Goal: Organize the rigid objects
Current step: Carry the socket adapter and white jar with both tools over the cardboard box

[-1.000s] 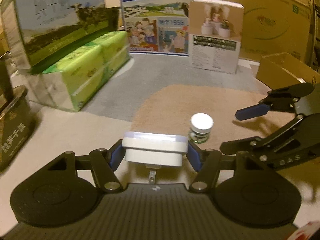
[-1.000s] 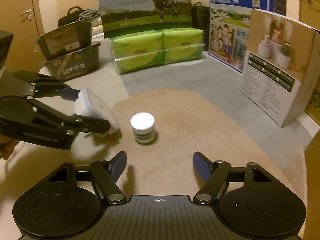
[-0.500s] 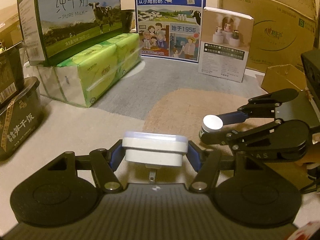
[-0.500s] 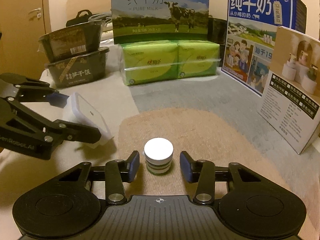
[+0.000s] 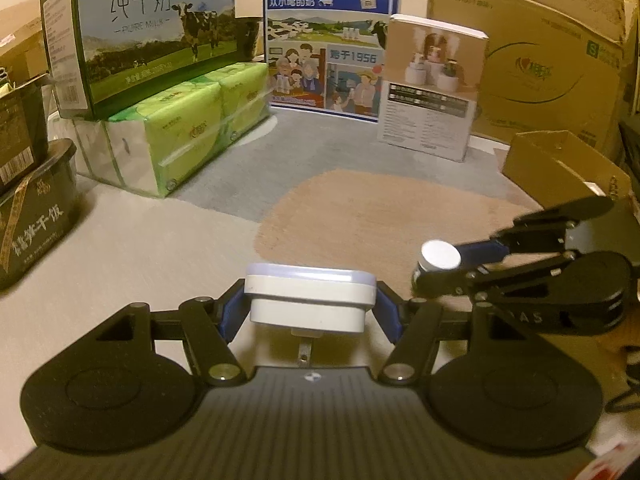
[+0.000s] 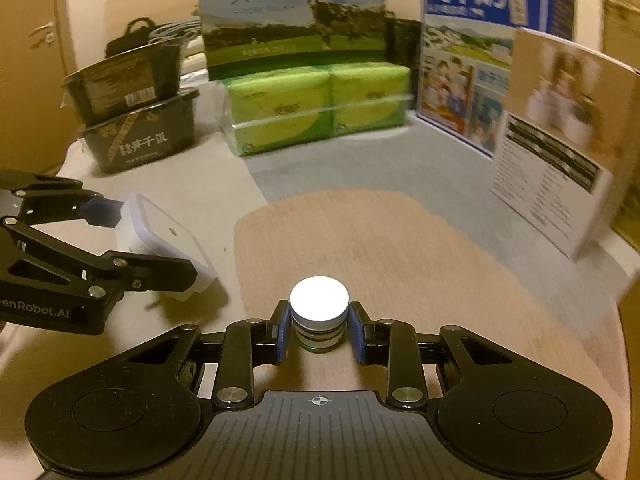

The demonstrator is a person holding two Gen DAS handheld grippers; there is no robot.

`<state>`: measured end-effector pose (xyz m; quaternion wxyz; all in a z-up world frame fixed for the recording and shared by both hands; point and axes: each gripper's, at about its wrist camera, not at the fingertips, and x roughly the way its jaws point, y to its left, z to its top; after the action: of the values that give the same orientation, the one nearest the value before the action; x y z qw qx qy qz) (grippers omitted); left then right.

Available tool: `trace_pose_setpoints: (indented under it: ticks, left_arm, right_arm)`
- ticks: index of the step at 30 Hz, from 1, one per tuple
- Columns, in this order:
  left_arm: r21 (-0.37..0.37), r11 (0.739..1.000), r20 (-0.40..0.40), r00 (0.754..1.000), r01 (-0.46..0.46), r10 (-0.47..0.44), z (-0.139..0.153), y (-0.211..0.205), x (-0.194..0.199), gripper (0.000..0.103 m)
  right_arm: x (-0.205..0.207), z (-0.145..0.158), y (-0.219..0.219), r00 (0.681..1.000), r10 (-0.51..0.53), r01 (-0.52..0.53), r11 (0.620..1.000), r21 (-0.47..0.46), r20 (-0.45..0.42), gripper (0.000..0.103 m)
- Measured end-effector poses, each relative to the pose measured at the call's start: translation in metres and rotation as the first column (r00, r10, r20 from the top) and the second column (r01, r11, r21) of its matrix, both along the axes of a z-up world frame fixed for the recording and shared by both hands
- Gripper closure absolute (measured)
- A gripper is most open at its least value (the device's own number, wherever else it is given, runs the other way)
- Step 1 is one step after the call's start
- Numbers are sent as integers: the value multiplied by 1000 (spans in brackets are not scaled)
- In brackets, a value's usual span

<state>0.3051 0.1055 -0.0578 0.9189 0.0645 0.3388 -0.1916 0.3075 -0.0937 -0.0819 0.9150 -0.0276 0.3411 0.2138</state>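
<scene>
The right gripper (image 6: 319, 330) is clenched on a small white-lidded jar (image 6: 319, 312), both blue pads pressed to its sides, at six o'clock on the tan mat (image 6: 400, 248); the left gripper (image 5: 310, 306) grasps a white plug-in box (image 5: 310, 300) by its ends, at nine o'clock of the jar, over the pale cloth (image 5: 140, 248); milk cartons (image 5: 328, 36) stand at twelve o'clock

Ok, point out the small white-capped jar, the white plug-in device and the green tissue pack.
small white-capped jar (image 6: 319, 300): right wrist view, on its white cap.
white plug-in device (image 5: 310, 294): left wrist view, on its front edge.
green tissue pack (image 6: 316, 108): right wrist view, on its front face.
</scene>
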Motion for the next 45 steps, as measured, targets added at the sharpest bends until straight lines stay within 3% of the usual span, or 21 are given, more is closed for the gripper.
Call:
trace_pose_setpoints:
  ticks: [18, 28, 45]
  left_arm:
    - [-56, 998, 3, 1000, 7, -7, 40, -58, -89, 41]
    - [-74, 997, 8, 1000, 16, -15, 61, -90, -128, 41]
    - [-92, 995, 25, 999, 38, -36, 85, -139, -177, 41]
  right_arm:
    - [-125, 37, -74, 978, -188, 188, 982, -1, -95, 72]
    - [-179, 63, -101, 975, -205, 208, 978, 20, -89, 72]
    - [-237, 87, -152, 965, -255, 258, 965, 45, -61, 72]
